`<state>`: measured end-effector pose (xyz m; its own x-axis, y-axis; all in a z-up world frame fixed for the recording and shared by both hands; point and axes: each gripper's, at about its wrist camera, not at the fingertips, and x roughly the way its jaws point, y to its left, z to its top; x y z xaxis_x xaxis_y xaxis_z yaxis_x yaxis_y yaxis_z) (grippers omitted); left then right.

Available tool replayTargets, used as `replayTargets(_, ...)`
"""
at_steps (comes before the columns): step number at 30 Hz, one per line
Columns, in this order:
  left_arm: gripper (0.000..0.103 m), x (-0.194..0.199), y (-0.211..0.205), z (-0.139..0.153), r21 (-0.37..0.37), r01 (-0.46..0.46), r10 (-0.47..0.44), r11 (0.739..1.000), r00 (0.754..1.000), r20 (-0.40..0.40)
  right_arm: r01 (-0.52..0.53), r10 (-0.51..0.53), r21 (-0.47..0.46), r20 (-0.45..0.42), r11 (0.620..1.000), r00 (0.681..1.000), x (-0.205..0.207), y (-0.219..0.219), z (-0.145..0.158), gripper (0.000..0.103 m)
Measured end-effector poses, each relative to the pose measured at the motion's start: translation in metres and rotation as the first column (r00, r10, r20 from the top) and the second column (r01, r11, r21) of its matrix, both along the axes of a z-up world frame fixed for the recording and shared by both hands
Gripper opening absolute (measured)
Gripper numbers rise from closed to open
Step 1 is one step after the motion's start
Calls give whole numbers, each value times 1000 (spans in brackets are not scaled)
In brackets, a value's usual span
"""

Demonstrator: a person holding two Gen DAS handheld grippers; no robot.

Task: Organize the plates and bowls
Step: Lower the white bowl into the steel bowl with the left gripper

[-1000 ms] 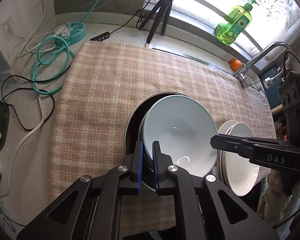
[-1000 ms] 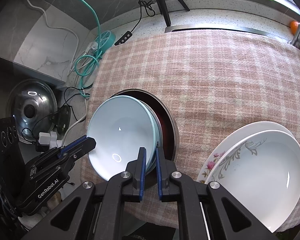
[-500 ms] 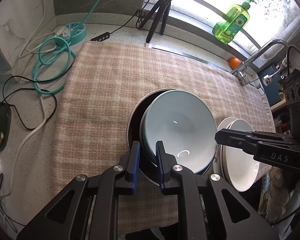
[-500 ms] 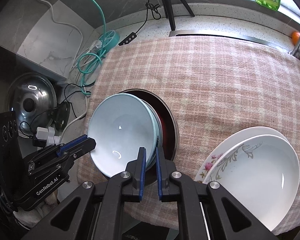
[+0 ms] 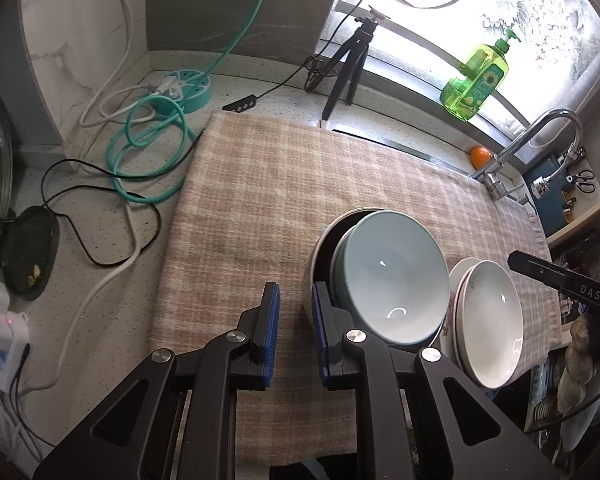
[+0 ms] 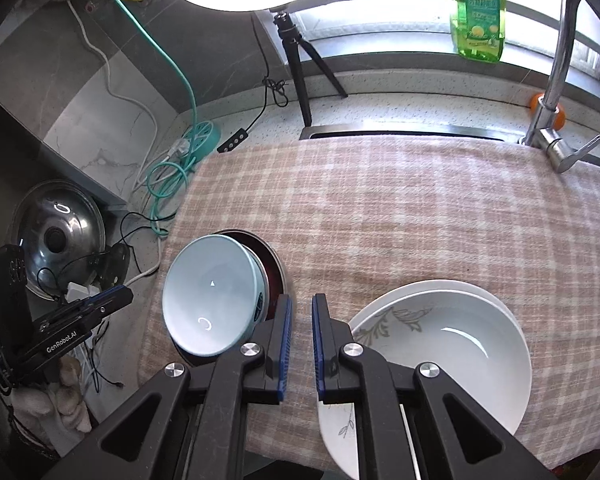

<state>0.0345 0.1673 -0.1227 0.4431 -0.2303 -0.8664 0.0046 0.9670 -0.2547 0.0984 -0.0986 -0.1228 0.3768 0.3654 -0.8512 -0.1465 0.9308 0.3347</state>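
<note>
Two claws point(image 5: 294, 300) point(image 6: 299, 312) seen above checked cloth point(image 5: 260, 208): left slightly parted, right nearly clenched, both empty; blue bowl point(image 5: 394, 276) stacked in dark dish point(image 6: 274, 264).

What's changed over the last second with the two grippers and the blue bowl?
Both grippers slid off the rim of the pale blue bowl and drew back. The left gripper has just been opening, nothing between its jaws; the right gripper stayed narrow, now empty. The bowl in its metal dish and the white dishes stayed put.
</note>
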Motion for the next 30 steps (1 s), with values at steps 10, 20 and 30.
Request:
replayTargets(10, 15, -1, 6, -13, -70, -37, 36, 997, 999, -12, 15, -15, 35, 8, 999, 1000, -10, -1, -14, 9)
replayTargets(20, 15, 8, 5, -36, -114, -47, 40, 992, 997, -65, 54, -46, 100, -78, 994, 996, 2, 7, -41, 9)
replayTargets(30, 14, 15, 3, -41, -122, -12, 2, 992, 997, -82, 41, -19, 146, -151, 988, 988, 16, 20, -62, 9)
